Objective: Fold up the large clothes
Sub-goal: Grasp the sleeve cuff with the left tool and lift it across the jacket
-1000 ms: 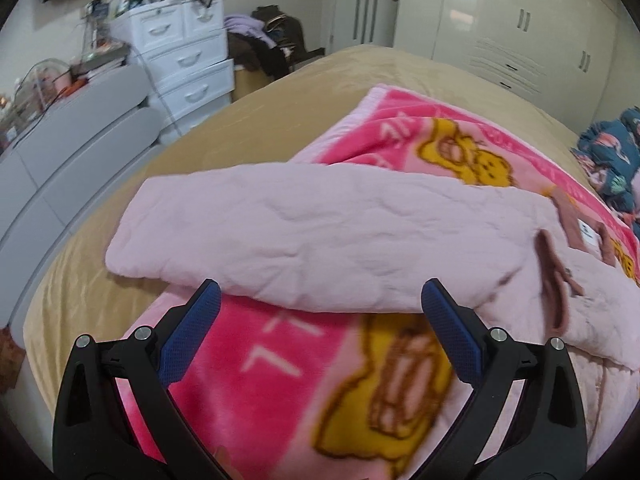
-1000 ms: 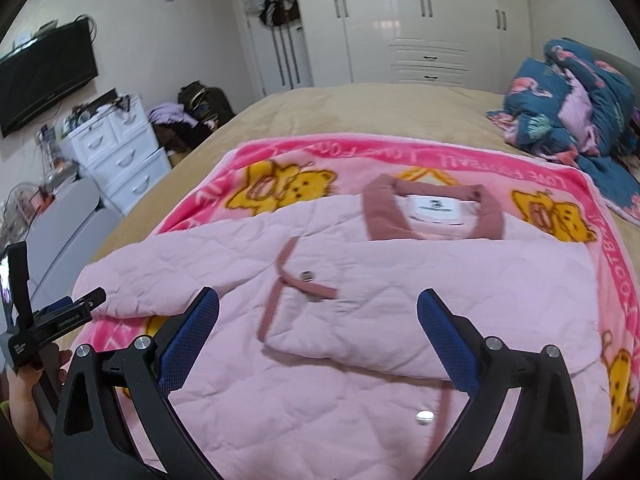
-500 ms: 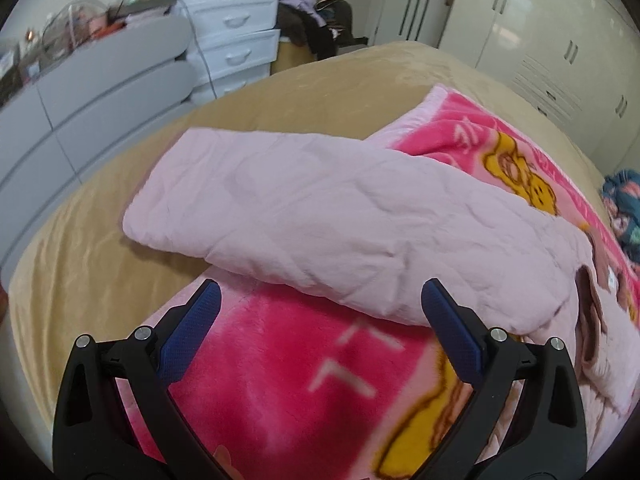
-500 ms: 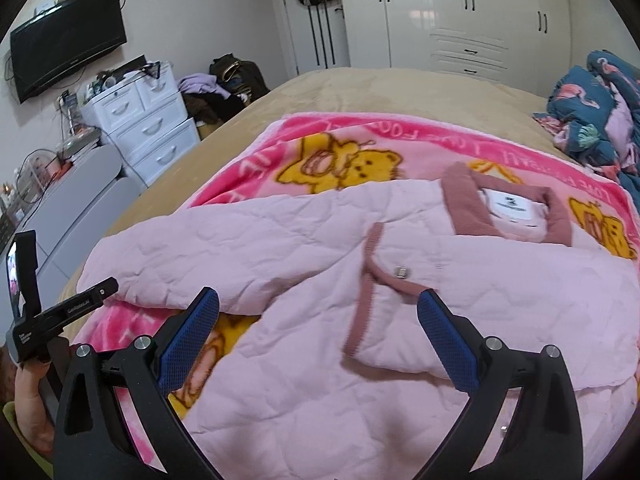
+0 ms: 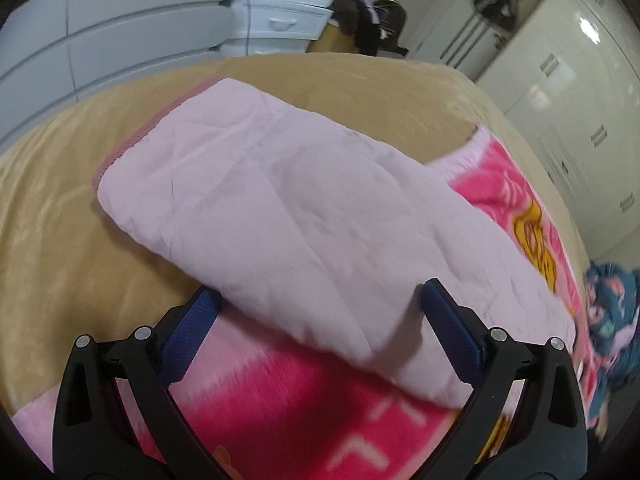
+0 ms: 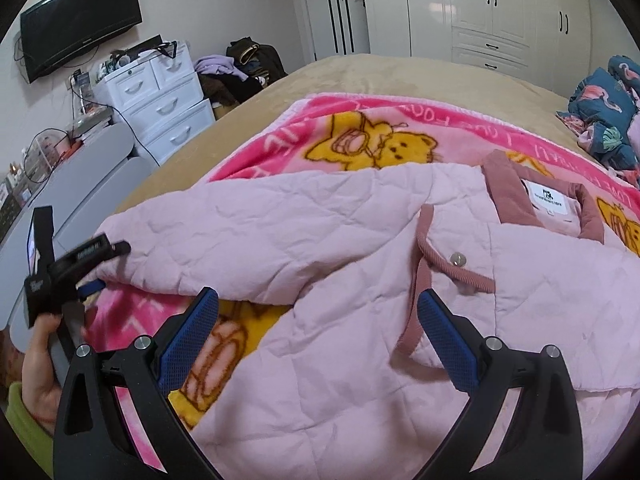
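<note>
A pale pink quilted jacket (image 6: 360,288) lies spread on a pink bear-print blanket (image 6: 360,136), its dark pink collar and white label (image 6: 548,200) at the right. Its long sleeve (image 5: 300,208) stretches left across the blanket onto the tan bed cover (image 5: 60,240). My left gripper (image 5: 320,312) is open, with the sleeve's near edge lying between its blue pads. In the right wrist view a hand holds that left gripper (image 6: 108,268) at the sleeve's end. My right gripper (image 6: 318,320) hangs open just above the jacket's front, holding nothing.
White drawers (image 6: 160,100) and a grey cabinet (image 6: 80,184) stand left of the bed, with a pile of clothes (image 6: 240,68) behind. A blue flamingo-print quilt (image 6: 600,120) is bunched at the right. White wardrobes (image 6: 480,12) line the far wall.
My left gripper has moved forward and left to the sleeve, whose edge now sits between its fingers. The right gripper has drifted left and closer to the jacket. Both stay open.
</note>
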